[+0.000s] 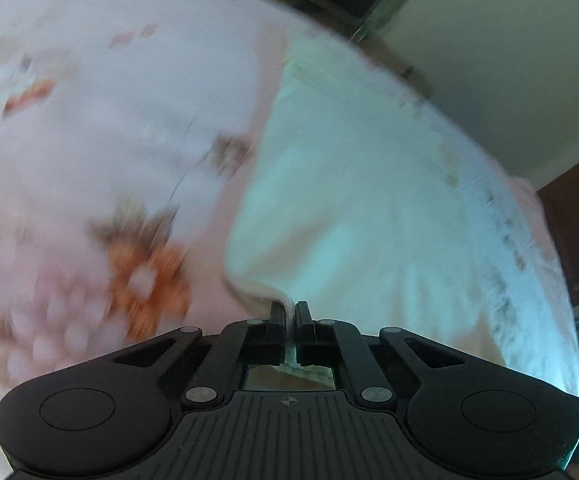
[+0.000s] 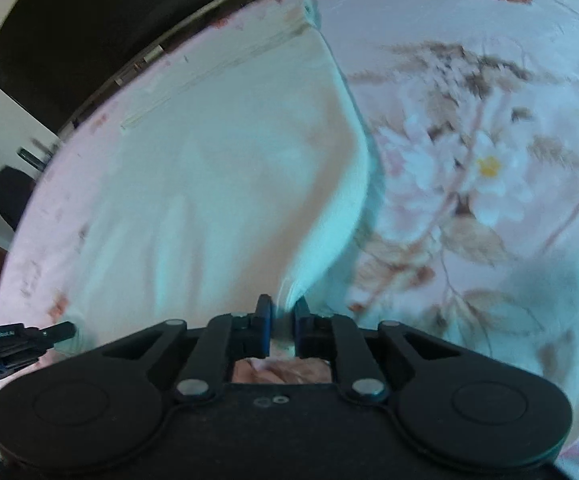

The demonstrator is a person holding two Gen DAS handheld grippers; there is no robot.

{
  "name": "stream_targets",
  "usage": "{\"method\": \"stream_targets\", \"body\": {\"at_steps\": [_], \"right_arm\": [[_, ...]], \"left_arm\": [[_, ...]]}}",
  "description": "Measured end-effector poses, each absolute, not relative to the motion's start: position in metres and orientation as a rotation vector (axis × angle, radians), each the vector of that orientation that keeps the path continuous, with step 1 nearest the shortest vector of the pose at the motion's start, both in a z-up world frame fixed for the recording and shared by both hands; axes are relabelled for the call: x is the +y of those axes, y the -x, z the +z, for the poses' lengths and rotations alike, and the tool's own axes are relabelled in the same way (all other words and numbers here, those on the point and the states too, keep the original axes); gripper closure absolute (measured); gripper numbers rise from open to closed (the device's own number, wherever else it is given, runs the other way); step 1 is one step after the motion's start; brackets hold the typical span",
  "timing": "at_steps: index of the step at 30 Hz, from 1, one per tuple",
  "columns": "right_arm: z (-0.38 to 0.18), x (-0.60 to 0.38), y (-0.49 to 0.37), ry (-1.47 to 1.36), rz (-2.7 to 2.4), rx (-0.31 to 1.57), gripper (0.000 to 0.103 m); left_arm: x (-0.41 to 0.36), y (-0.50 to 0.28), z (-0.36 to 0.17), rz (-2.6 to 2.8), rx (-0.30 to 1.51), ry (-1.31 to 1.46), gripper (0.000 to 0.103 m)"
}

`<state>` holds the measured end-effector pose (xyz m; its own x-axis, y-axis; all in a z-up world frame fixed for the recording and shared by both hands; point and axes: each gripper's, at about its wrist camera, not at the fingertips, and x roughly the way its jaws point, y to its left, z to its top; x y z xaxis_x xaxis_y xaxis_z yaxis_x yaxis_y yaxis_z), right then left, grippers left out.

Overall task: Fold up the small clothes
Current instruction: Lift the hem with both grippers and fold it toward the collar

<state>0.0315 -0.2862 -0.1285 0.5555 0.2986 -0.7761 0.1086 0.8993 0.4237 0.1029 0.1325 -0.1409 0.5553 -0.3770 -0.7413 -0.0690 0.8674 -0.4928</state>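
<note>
A pale white-cream garment (image 1: 361,200) lies spread on a pink floral bedsheet (image 1: 89,120). My left gripper (image 1: 288,310) is shut on the garment's near left corner, with cloth pinched between the fingers. In the right wrist view the same garment (image 2: 209,184) stretches away toward the bed's far edge. My right gripper (image 2: 282,306) is shut on the garment's near right corner, where a fold of cloth rises into the jaws. Both views are blurred by motion.
The floral sheet (image 2: 469,168) covers the bed to the right of the garment. A dark bed frame edge (image 2: 137,64) and a dark opening lie beyond. The left gripper's body (image 2: 17,340) shows at the left edge. A cream wall (image 1: 509,60) stands behind.
</note>
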Motion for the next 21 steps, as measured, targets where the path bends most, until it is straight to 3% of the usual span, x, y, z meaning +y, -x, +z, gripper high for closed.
{"method": "stream_targets", "body": {"at_steps": [11,21], "right_arm": [[-0.06,-0.298,-0.1,-0.422,0.138,0.786,0.092],[-0.065,-0.32,-0.251,-0.43,0.128,0.758,0.093]], "left_arm": [[0.113,-0.203,-0.078,-0.216,0.796,0.444,0.099],[0.09,-0.351,-0.089,-0.118,0.755,0.444,0.099]]}}
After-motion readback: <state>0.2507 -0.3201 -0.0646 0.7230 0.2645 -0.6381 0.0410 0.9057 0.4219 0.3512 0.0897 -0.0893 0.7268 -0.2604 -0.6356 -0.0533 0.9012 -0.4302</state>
